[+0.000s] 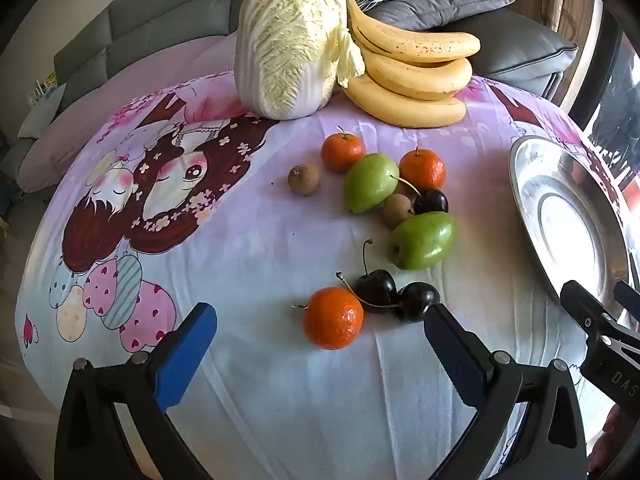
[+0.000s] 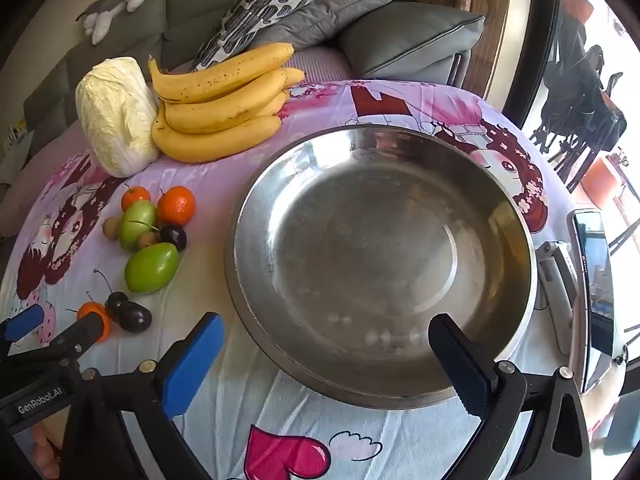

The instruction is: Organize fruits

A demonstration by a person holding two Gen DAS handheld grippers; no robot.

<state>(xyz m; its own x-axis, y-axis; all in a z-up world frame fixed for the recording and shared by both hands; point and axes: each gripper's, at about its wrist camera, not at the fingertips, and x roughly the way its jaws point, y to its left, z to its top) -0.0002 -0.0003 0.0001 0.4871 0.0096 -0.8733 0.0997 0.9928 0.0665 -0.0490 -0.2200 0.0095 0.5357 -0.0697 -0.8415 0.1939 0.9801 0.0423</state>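
Small fruits lie loose on the cartoon-print cloth. Nearest is a tangerine (image 1: 333,318) with two dark cherries (image 1: 394,296) beside it, and my open left gripper (image 1: 319,314) hovers just over the tangerine without touching it. Farther off are two green fruits (image 1: 423,241), two more tangerines (image 1: 343,151), brown longans (image 1: 304,179) and a third cherry (image 1: 431,201). A bunch of bananas (image 1: 412,80) lies at the back. The steel bowl (image 2: 496,208) has nothing in it. My right gripper (image 2: 326,322) is open above its near rim.
A napa cabbage (image 1: 290,40) stands left of the bananas. Sofa cushions (image 2: 404,36) rise behind the table. A phone on a stand (image 2: 592,288) sits right of the bowl. The two grippers are close side by side, the left gripper (image 2: 60,326) low on the right wrist view's left.
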